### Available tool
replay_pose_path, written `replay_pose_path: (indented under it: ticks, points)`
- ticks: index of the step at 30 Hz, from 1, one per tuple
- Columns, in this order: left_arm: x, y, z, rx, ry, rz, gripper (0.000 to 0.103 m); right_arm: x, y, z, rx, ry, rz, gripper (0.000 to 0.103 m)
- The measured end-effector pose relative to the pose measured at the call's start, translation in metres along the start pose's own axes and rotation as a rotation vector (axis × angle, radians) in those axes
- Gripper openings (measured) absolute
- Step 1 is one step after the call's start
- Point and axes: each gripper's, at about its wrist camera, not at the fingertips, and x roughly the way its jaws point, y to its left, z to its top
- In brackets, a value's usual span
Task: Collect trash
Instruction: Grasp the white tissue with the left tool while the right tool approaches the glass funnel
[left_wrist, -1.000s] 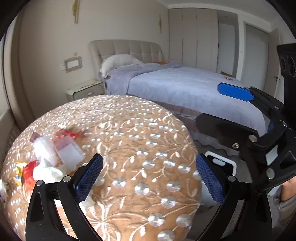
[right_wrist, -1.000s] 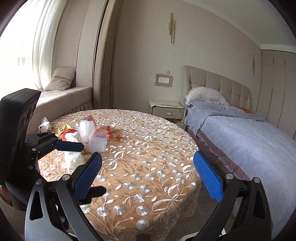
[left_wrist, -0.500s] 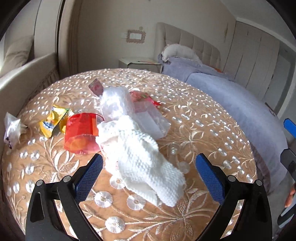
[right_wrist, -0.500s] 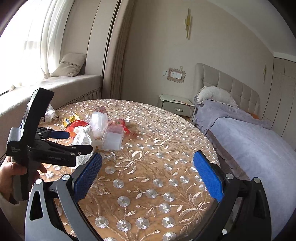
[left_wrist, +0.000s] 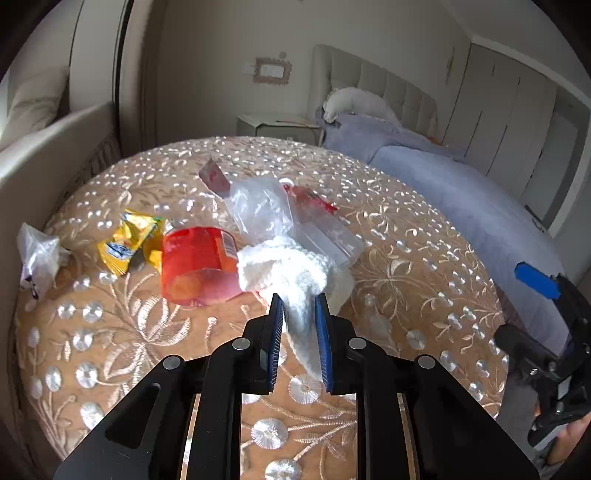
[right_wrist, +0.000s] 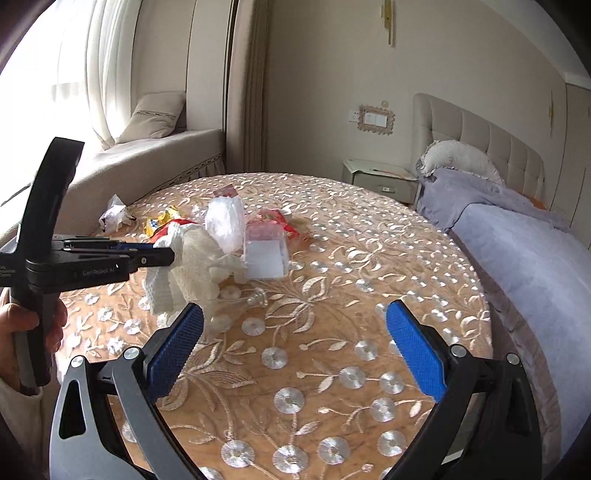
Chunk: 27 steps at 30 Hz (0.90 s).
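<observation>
Trash lies in a heap on the round embroidered table (left_wrist: 413, 236). A white knitted cloth (left_wrist: 284, 266) sits at the heap's near edge, and my left gripper (left_wrist: 298, 300) is closing on its lower end, blue pads pressing both sides. The right wrist view shows the left gripper (right_wrist: 170, 256) from the side, gripping the cloth (right_wrist: 192, 258). Around it lie a red plastic cup (left_wrist: 199, 262), a yellow wrapper (left_wrist: 125, 240), a clear bag (left_wrist: 258, 210) and a clear box (left_wrist: 328, 236). My right gripper (right_wrist: 295, 321) hangs open over bare tablecloth, nothing between its fingers.
A crumpled white wrapper (left_wrist: 37, 254) lies at the table's far left edge. A bed (right_wrist: 517, 251) runs along the right, with a nightstand (right_wrist: 376, 181) behind the table and a window seat (right_wrist: 147, 158) to the left. A hand (right_wrist: 33, 325) holds the left gripper's handle.
My left gripper swung from facing the bed to the trash heap, moved in, and shut on the white cloth. The right gripper came closer to the table and stayed open.
</observation>
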Motion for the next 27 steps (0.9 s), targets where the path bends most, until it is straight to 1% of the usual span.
replay_pose_path:
  ticks: [2, 7, 11, 15, 17, 18, 19, 23, 25, 26, 27]
  points:
    - [-0.016, 0.004, 0.004, 0.007, -0.026, 0.014, 0.018, 0.008, 0.007, 0.0, 0.007, 0.017, 0.027, 0.099]
    - [-0.052, 0.014, 0.013, 0.01, -0.092, 0.048, 0.017, 0.027, 0.023, 0.001, 0.007, 0.053, 0.051, 0.099]
    - [-0.077, 0.02, 0.021, 0.022, -0.14, 0.075, 0.017, 0.052, 0.031, -0.002, 0.043, 0.136, 0.059, 0.099]
    - [-0.102, 0.024, 0.028, 0.028, -0.193, 0.081, 0.017, 0.075, 0.036, -0.008, 0.077, 0.215, 0.078, 0.099]
    - [-0.113, 0.024, 0.032, 0.033, -0.221, 0.076, 0.017, 0.084, 0.039, -0.01, 0.082, 0.251, 0.089, 0.094]
    - [-0.117, 0.024, 0.033, 0.036, -0.23, 0.076, 0.017, 0.088, 0.04, -0.011, 0.085, 0.266, 0.099, 0.087]
    - [-0.12, 0.024, 0.034, 0.04, -0.236, 0.075, 0.017, 0.091, 0.042, -0.011, 0.086, 0.281, 0.106, 0.082]
    - [-0.124, 0.027, 0.032, 0.033, -0.242, 0.067, 0.017, 0.102, 0.047, -0.013, 0.09, 0.323, 0.112, 0.082]
    - [-0.124, 0.029, 0.031, 0.027, -0.241, 0.061, 0.017, 0.102, 0.049, -0.011, 0.093, 0.319, 0.118, 0.081]
    - [-0.123, 0.03, 0.031, 0.024, -0.24, 0.057, 0.017, 0.103, 0.05, -0.01, 0.09, 0.321, 0.117, 0.077]
    - [-0.123, 0.031, 0.031, 0.019, -0.24, 0.055, 0.017, 0.104, 0.05, -0.01, 0.085, 0.329, 0.124, 0.07]
